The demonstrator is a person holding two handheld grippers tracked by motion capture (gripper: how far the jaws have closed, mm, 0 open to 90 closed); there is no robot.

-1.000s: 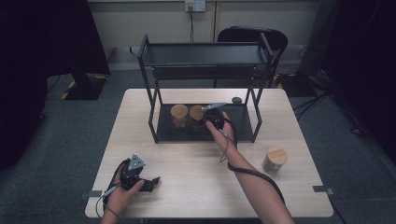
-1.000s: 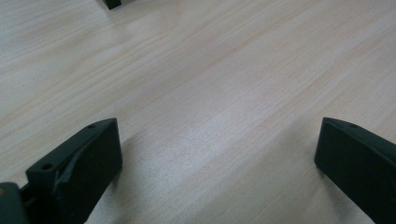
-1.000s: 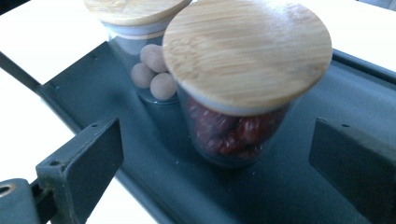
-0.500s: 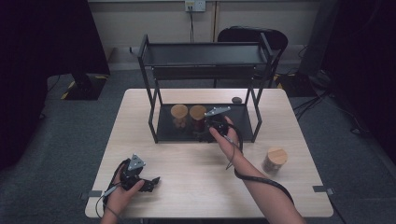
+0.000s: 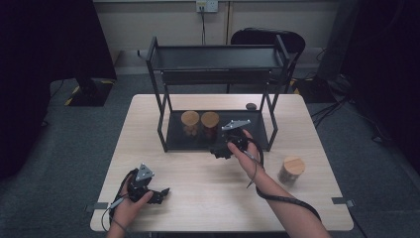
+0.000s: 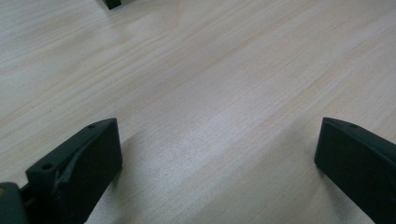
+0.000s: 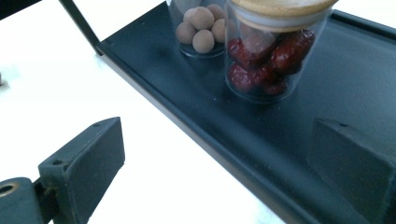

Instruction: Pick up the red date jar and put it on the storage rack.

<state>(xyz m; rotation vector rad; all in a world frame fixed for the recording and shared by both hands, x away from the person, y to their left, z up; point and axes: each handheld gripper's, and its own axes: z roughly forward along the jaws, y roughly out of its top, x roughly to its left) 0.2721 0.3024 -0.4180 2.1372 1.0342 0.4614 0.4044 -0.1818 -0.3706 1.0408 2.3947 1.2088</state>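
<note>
Dark room, pale wood counter w/ a black rack. Right gripper empty, fingers wide, just off the dates jar on the rack's tray. Risk: clipping the tray lip or tipping the jar. Left gripper open, idle.

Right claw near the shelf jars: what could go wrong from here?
1. The right claw is open and empty by the shelf edge; a swing might clip the jar of red fruit and tip it into the jar of brown balls.
2. The third jar stands near the forearm and cable, which could knock it over.
</note>
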